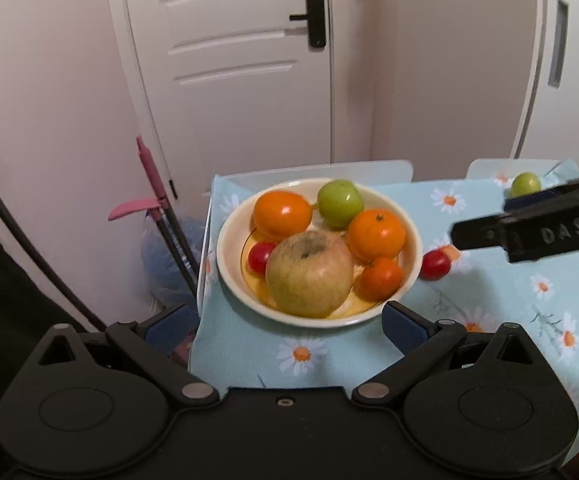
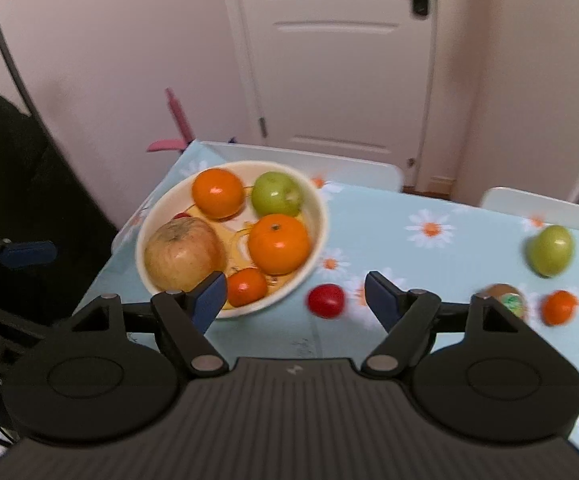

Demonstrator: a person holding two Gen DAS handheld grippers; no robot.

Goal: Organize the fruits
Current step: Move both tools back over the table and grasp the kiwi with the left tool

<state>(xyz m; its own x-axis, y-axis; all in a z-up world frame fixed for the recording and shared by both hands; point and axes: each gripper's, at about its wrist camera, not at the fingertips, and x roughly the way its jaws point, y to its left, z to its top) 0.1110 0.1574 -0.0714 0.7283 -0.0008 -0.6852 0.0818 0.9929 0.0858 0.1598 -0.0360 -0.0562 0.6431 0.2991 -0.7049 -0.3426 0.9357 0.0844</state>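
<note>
A cream bowl (image 1: 411, 240) (image 2: 321, 216) holds a large apple (image 1: 309, 274), two oranges, a green apple (image 1: 339, 202), a small tangerine and a red fruit. A loose red fruit (image 2: 326, 300) (image 1: 434, 264) lies on the cloth right of the bowl. A green apple (image 2: 551, 250), a kiwi (image 2: 507, 300) and a tangerine (image 2: 559, 307) lie farther right. My right gripper (image 2: 295, 298) is open and empty, with the red fruit between its fingers. My left gripper (image 1: 285, 324) is open and empty, just short of the bowl.
The table has a light blue daisy cloth (image 2: 409, 260); its left edge is by the bowl. Two white chair backs (image 2: 329, 164) stand behind it. A door and a pink-handled tool (image 1: 149, 184) are beyond. A dark chair (image 2: 17, 184) is at left.
</note>
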